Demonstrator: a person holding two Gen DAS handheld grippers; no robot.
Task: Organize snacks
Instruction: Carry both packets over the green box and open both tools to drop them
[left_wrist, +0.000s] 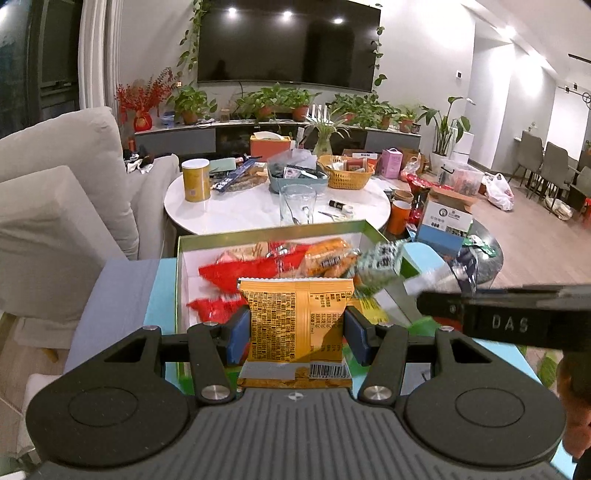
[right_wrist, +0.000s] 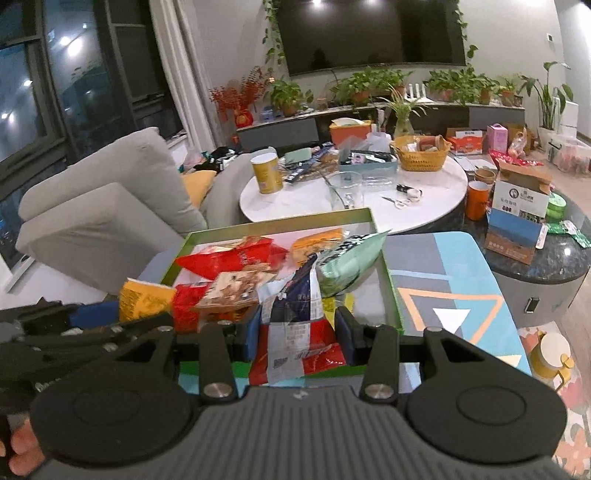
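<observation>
Green-rimmed box (left_wrist: 207, 236) on patterned table, heaped with red, orange, green packets. Left gripper (left_wrist: 298, 334) part-closed, clamping yellow packet (left_wrist: 295, 321). Right gripper (right_wrist: 298, 334) part-closed, clamping red-blue packet (right_wrist: 301, 332).

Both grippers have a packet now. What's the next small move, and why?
Probably carry the left gripper forward and release its yellow packet into the green-rimmed box: the packet is clamped near the box's front edge, and the other snacks already lie inside.
</observation>
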